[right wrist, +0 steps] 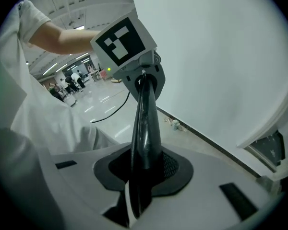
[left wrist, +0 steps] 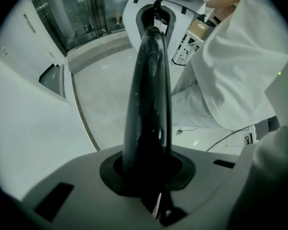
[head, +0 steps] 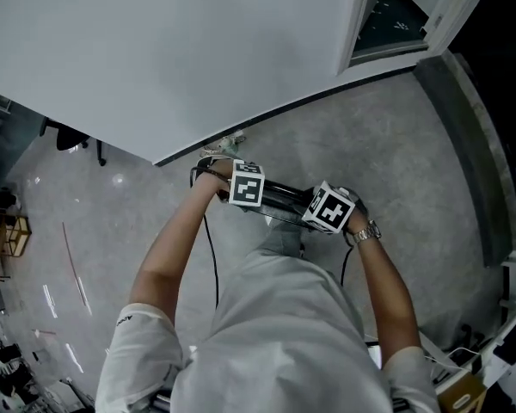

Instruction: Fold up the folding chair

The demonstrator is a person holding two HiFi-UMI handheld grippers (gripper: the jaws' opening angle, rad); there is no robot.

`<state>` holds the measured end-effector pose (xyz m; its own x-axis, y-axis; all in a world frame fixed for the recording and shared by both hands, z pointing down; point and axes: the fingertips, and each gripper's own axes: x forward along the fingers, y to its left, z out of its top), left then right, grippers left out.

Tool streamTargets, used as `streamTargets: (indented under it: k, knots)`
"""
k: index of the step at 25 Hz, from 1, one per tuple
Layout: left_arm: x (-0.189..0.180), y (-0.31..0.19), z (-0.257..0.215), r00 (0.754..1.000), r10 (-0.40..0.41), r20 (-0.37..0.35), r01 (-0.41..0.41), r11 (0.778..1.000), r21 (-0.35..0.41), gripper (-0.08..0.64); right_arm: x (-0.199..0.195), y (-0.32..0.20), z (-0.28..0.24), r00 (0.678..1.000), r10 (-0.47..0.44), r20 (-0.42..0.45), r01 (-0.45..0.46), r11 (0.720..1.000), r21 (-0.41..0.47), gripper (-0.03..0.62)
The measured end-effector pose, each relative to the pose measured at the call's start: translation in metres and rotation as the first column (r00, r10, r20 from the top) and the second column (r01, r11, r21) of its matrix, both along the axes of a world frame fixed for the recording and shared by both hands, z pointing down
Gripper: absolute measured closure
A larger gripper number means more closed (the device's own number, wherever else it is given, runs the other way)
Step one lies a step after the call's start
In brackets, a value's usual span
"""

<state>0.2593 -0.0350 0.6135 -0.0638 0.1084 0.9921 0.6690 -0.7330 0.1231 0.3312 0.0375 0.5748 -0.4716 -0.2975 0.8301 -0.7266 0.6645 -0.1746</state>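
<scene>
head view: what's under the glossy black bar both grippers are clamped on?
Visible: grey speckled floor and a black cable below the glossy black bar. The person's white shirt covers whatever hangs beneath.

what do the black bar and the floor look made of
Black bar: glossy, with light streaks along its rounded surface, so probably coated metal or hard plastic; cannot tell which. Floor: grey, mottled and faintly shiny, likely smoothed concrete.

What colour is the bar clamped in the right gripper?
Glossy black; the bar shows best in the right gripper view.
</scene>
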Motion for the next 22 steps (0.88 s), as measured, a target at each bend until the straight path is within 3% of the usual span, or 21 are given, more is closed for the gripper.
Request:
streamTargets:
  k: [5,9,13,17,20,22]
  knots:
    - [0.057,-0.020,0.001,1.000,0.000,-0.025,0.001,1.000,0.015,0.495,0.057,-0.018,0.000,0.999,-0.024,0.020,0.025,0.998,-0.055,0.516]
    - [0.095,-0.040,0.003,0.999,0.033,0.005,-0.033,0.999,-0.007,0.495,0.093,-0.036,0.002,0.999,-0.006,0.038,0.010,0.995,-0.104,0.515]
    - [0.115,-0.064,0.009,0.999,-0.012,0.043,0.014,0.999,-0.033,0.495,0.122,-0.067,0.009,1.000,0.011,0.025,-0.009,0.996,-0.087,0.499]
    - [0.116,-0.069,0.010,0.998,-0.001,0.065,0.004,0.999,-0.049,0.495,0.124,-0.071,0.012,0.993,-0.114,-0.019,0.109,0.975,-0.193,0.479]
    - [0.120,-0.078,0.009,0.994,0.043,0.099,-0.038,0.998,-0.044,0.495,0.127,-0.080,0.008,0.974,-0.208,-0.085,0.189,0.963,-0.192,0.474]
    - [0.127,-0.085,0.011,0.993,0.063,0.103,-0.057,0.997,-0.056,0.495,0.134,-0.089,0.005,0.972,-0.214,-0.093,0.193,0.961,-0.198,0.474]
